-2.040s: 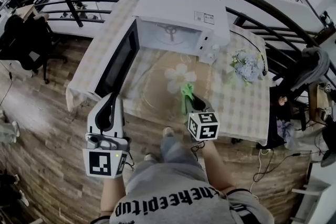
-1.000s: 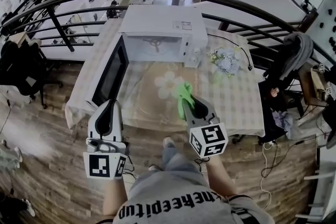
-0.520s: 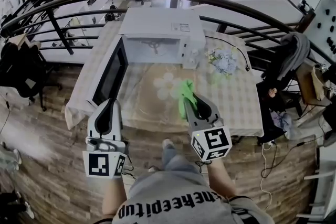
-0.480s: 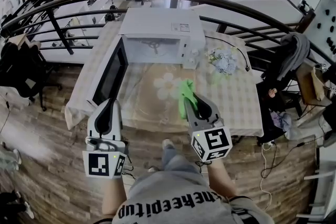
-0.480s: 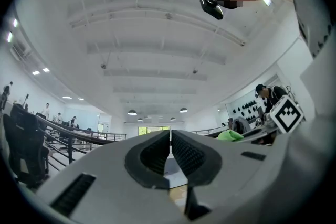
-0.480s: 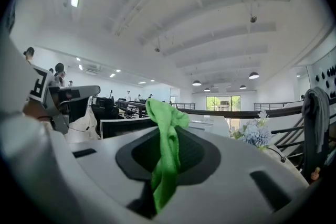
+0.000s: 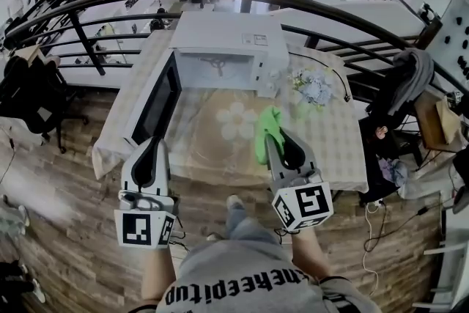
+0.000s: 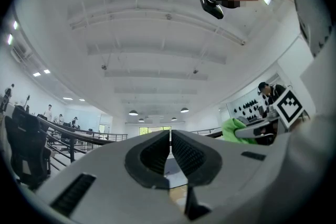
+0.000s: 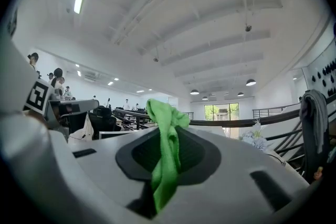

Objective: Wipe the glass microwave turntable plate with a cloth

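In the head view my right gripper (image 7: 275,137) hangs above the table's front right part, shut on a bright green cloth (image 7: 267,130) that bunches out past its tips. The right gripper view shows the same cloth (image 9: 167,160) pinched between the jaws. My left gripper (image 7: 153,149) sits at the table's front left corner, shut and empty, and in the left gripper view its pads (image 8: 157,152) meet. The white microwave (image 7: 227,44) stands at the back with its door (image 7: 157,105) swung open. I cannot clearly make out the glass plate; a flower-patterned spot (image 7: 238,121) lies mid-table.
A checked tablecloth (image 7: 330,150) covers the table. A bunch of pale flowers (image 7: 315,86) lies at the back right beside a black cable (image 7: 338,80). A dark curved railing (image 7: 95,7) runs behind the table. The floor is wood planks (image 7: 66,231).
My right gripper has carried the green cloth to the right and a little nearer over the table. The left gripper has stayed where it was.
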Action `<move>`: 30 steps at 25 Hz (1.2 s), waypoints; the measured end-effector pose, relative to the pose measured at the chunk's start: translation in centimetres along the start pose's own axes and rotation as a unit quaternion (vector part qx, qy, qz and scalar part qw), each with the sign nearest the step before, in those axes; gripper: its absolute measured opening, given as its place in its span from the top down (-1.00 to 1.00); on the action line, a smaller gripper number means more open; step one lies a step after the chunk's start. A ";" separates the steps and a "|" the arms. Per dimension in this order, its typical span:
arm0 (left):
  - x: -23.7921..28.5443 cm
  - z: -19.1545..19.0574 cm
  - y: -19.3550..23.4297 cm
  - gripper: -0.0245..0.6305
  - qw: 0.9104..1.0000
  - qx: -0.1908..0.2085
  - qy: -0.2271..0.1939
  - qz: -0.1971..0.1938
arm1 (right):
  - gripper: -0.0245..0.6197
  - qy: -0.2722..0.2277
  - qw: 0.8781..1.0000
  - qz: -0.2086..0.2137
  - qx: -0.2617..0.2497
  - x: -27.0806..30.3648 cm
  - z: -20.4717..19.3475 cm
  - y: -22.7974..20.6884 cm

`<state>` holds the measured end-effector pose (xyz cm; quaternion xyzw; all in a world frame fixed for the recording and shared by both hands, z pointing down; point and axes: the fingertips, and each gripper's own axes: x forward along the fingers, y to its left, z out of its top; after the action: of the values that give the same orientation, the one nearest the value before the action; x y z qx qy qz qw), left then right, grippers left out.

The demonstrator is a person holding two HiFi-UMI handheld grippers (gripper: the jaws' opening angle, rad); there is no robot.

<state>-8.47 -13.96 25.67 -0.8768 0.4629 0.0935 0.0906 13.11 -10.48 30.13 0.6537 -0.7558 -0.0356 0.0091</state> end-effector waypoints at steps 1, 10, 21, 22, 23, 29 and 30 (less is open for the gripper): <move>0.0 0.0 0.1 0.89 1.000 0.000 0.001 0.001 | 0.76 -0.002 1.000 0.000 0.000 0.0 0.2 0.0; -0.3 0.3 0.2 0.89 1.000 0.002 0.000 0.003 | 0.76 -0.019 1.000 0.002 -0.004 -0.7 0.8 0.1; -0.6 0.0 0.1 0.89 1.000 -0.003 0.004 -0.001 | 0.76 -0.019 1.000 -0.001 -0.007 -0.6 0.5 0.4; -0.7 -0.1 0.2 0.89 1.000 -0.003 0.005 0.000 | 0.76 -0.020 1.000 -0.001 -0.007 -0.6 0.5 0.5; -0.8 -0.1 0.2 0.89 1.000 -0.003 0.005 0.000 | 0.76 -0.021 1.000 0.000 -0.006 -0.7 0.6 0.6; -1.5 0.1 0.5 0.89 1.000 -0.001 0.005 0.004 | 0.76 -0.025 1.000 -0.003 0.001 -0.9 0.7 0.9; -1.6 0.1 0.6 0.89 1.000 -0.001 0.006 0.005 | 0.76 -0.026 1.000 -0.004 0.002 -0.9 0.7 1.0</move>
<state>-9.87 -12.96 25.93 -0.8753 0.4673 0.0896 0.0866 12.24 -9.43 29.52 0.6556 -0.7533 -0.0509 -0.0121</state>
